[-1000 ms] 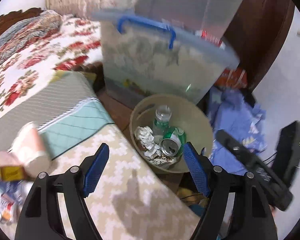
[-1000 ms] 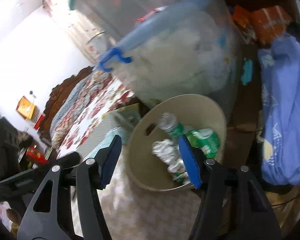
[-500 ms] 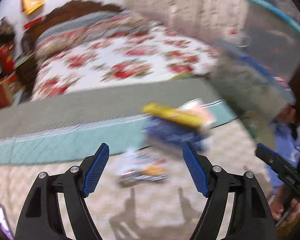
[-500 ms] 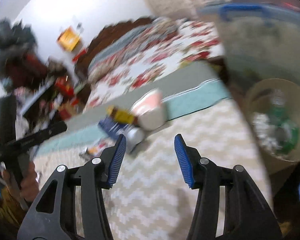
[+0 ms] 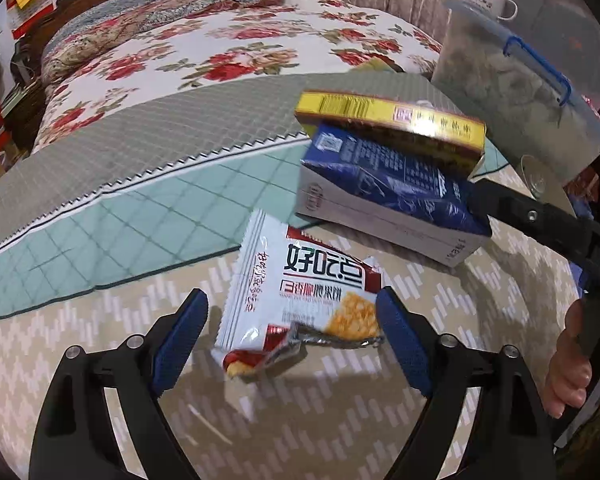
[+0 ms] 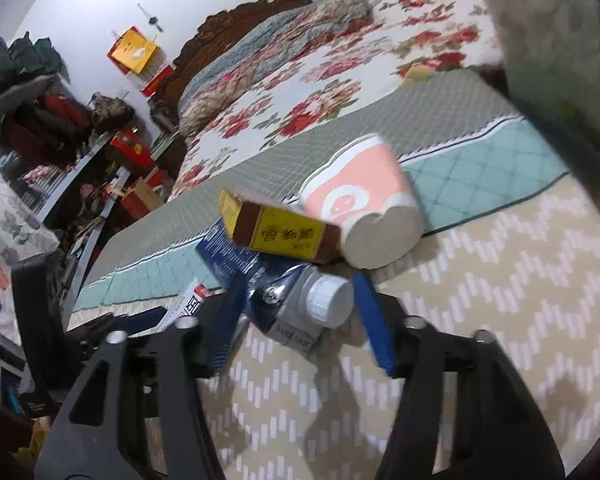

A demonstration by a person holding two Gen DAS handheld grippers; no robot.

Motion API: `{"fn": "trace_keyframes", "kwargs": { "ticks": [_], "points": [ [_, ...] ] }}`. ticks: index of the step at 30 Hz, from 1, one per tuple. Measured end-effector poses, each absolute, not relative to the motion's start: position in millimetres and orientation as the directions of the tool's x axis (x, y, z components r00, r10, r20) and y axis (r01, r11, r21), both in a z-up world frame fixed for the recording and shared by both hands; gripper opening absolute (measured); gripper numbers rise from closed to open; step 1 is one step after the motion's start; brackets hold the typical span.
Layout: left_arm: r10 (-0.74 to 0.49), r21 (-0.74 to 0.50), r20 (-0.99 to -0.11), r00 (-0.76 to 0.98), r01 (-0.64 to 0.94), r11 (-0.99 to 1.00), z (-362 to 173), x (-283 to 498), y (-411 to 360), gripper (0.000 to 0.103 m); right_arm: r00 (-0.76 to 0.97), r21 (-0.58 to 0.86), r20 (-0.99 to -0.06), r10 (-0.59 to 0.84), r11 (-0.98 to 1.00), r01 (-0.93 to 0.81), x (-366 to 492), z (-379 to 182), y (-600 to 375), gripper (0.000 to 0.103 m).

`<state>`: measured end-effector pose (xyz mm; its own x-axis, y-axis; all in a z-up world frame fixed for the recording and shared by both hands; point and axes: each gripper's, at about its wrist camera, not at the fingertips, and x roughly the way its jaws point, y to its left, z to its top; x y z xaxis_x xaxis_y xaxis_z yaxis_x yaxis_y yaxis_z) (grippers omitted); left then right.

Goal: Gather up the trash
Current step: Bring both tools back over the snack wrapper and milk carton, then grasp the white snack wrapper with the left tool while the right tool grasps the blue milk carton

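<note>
Both grippers have swung from the bin to the litter on the bed

Left gripper (image 5: 292, 330): jaws spread and closing around the wrapper (image 5: 300, 292). Right gripper (image 6: 300, 320): jaws closing, carton (image 6: 284, 300) between them, pads not clearly pressing (box (image 6: 276, 234) and cup (image 6: 364, 208) just beyond)

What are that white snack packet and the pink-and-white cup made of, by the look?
The white snack packet looks like glossy plastic film with a foil lining: crimped edges, and silver shows at its torn corner. The pink-and-white cup lying on its side looks like matte printed paper, though coated plastic is possible.
</note>
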<state>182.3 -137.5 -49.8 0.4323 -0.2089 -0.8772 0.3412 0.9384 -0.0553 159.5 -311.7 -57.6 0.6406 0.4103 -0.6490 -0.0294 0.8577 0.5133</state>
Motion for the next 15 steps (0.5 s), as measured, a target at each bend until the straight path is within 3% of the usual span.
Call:
{"fn": "trace_keyframes", "kwargs": {
  "ticks": [2, 3, 8, 13, 15],
  "points": [
    [-0.209, -0.061, -0.883, 0.420, 0.339, 0.939, -53.4, 180.5, -134.2, 0.052, 0.630, 0.513, -0.648, 0.428, 0.857, -0.054, 156.7, -55.6, -305.8, 0.050],
    [-0.217, -0.073, -0.884, 0.415, 0.336, 0.939, -51.9, 178.7, -129.0, 0.037, 0.613, 0.518, -0.647, 0.454, 0.851, -0.084, 153.7, -53.7, -299.1, 0.049],
    [-0.254, -0.138, -0.883, 0.395, 0.298, 0.944, -46.1, 162.8, -93.4, 0.028, 0.548, 0.498, -0.627, 0.554, 0.826, -0.265, 126.4, -39.8, -254.0, 0.050],
    [-0.267, -0.175, -0.873, 0.409, 0.248, 0.953, -37.5, 145.6, -53.9, 0.027, 0.611, 0.342, -0.649, 0.452, 0.892, -0.296, 111.1, -27.9, -237.0, 0.051],
    [-0.282, -0.195, -0.867, 0.410, 0.241, 0.951, -34.3, 143.5, -46.1, 0.027, 0.648, 0.304, -0.652, 0.394, 0.919, -0.253, 114.6, -27.1, -240.8, 0.059]
  ]
}}
